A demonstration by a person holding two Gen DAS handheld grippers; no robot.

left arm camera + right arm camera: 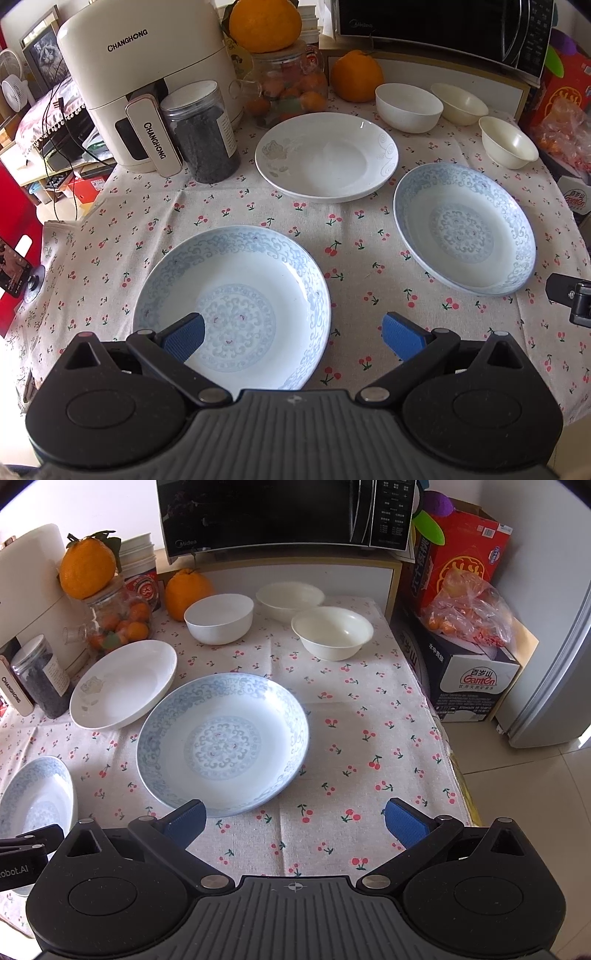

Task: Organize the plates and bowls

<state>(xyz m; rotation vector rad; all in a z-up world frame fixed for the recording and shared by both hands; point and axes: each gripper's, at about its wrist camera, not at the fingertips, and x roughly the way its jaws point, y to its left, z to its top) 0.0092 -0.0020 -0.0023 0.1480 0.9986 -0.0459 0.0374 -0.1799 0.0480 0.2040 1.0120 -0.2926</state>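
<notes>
**Both grippers open over the plates, nothing lifted yet**

Nearest the left wrist camera, the left hand-held gripper (293,334) hangs with its blue-padded fingers spread wide and empty, over the near rim of a shallow blue-patterned porcelain plate (236,295) that lies toward the near left corner of the desk (351,236), which is covered in a cherry-print cloth. The right hand-held gripper (295,819) is likewise fully spread and holds nothing; its left finger sits just beside the near rim of a second blue-patterned porcelain plate (225,738) toward the middle of the desk.

Behind these, a plain white deep plate with a faint flower motif (327,157) lies nearer the back edge. Three bowls sit by the back right corner: a white round bowl (218,618) and two cream-coloured bowls (290,596) (332,631), near one another but none nested.

The risks, as I judge them: a thin glazed rim pinched between two pads may slip or tip the plate, and the cloth could drag and ruck under it. Setting one plate onto another off-centre could chip or rock it. The right-hand plate lies well clear of the right edge, but a bowl swept sideways could go over it. At the back left, a dark-filled clear plastic jar (201,133) and a glass jar of small oranges (291,83) stand just beside the white plate, so a wide swing might knock them.
</notes>
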